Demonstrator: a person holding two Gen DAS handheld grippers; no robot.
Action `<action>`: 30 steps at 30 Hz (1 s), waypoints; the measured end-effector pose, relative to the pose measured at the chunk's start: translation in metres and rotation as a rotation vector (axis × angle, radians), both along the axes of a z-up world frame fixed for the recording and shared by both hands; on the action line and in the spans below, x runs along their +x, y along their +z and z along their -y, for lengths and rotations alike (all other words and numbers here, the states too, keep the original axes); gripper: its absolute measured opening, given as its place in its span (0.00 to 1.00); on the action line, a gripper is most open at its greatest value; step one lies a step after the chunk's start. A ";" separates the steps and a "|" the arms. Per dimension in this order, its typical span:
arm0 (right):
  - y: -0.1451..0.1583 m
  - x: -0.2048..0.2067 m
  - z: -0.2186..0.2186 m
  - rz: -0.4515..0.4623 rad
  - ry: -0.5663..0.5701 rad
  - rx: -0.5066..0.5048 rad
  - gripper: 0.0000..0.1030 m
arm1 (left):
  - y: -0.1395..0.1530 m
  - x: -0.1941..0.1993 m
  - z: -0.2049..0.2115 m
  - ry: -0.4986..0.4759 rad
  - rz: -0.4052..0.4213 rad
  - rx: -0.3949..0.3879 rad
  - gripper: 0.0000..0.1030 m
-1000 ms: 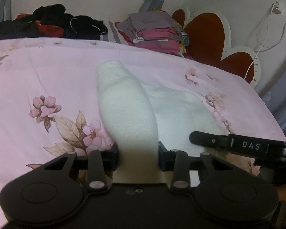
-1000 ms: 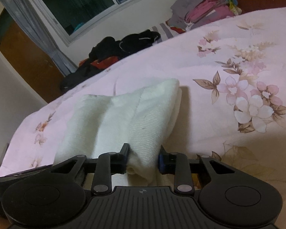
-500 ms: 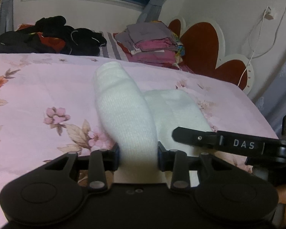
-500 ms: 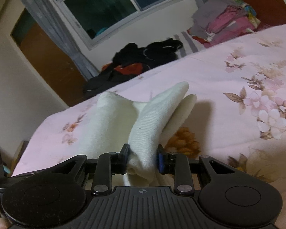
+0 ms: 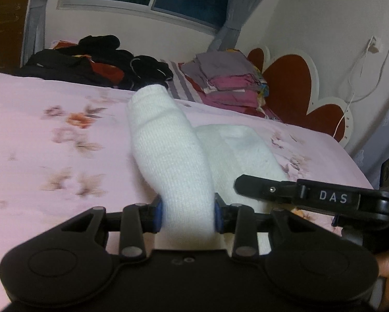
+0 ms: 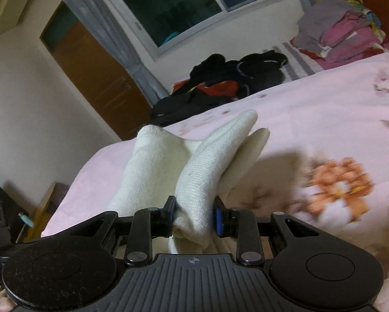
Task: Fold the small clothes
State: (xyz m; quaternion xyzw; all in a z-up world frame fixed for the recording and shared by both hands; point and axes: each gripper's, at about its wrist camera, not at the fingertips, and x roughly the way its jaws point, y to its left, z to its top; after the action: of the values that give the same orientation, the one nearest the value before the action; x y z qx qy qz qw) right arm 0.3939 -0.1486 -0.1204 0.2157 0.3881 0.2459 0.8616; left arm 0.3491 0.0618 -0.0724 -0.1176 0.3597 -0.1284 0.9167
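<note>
This is a bedroom in a home. A bed (image 5: pixel 38 130) fills most of both views, spread with a pink floral cover, and a headboard (image 5: pixel 293 88) of red heart shapes edged in white stands at one end. Folded clothes (image 5: pixel 228 83) and a heap of dark garments (image 5: pixel 90 62) lie along the far side (below a dark, curtained window (image 6: pixel 194 7)). A wooden door (image 6: pixel 90 72) stands nearby.

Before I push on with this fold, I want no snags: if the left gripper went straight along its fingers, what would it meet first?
The left gripper is shut on the white garment, which fills its path; beyond that, probably the pink floral bedspread, though depth is unclear.
</note>
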 end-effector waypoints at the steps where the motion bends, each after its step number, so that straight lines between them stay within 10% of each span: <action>1: 0.001 -0.004 -0.014 -0.002 -0.005 -0.003 0.28 | 0.000 -0.003 -0.016 -0.007 0.004 -0.002 0.34; 15: -0.021 -0.003 -0.204 -0.027 -0.060 0.021 0.28 | 0.001 0.001 -0.186 -0.015 0.024 0.041 0.34; 24: -0.072 0.041 -0.240 -0.069 -0.033 -0.019 0.28 | -0.045 0.036 -0.232 0.034 -0.023 0.072 0.36; 30: -0.103 0.050 -0.231 -0.129 -0.039 -0.033 0.36 | -0.073 0.039 -0.244 0.071 -0.042 0.050 0.56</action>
State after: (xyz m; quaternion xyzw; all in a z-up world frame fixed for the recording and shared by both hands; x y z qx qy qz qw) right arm 0.4442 0.0828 -0.2229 0.2245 0.4425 0.2082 0.8429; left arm 0.3876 0.3055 -0.1456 -0.1102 0.3774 -0.0843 0.9156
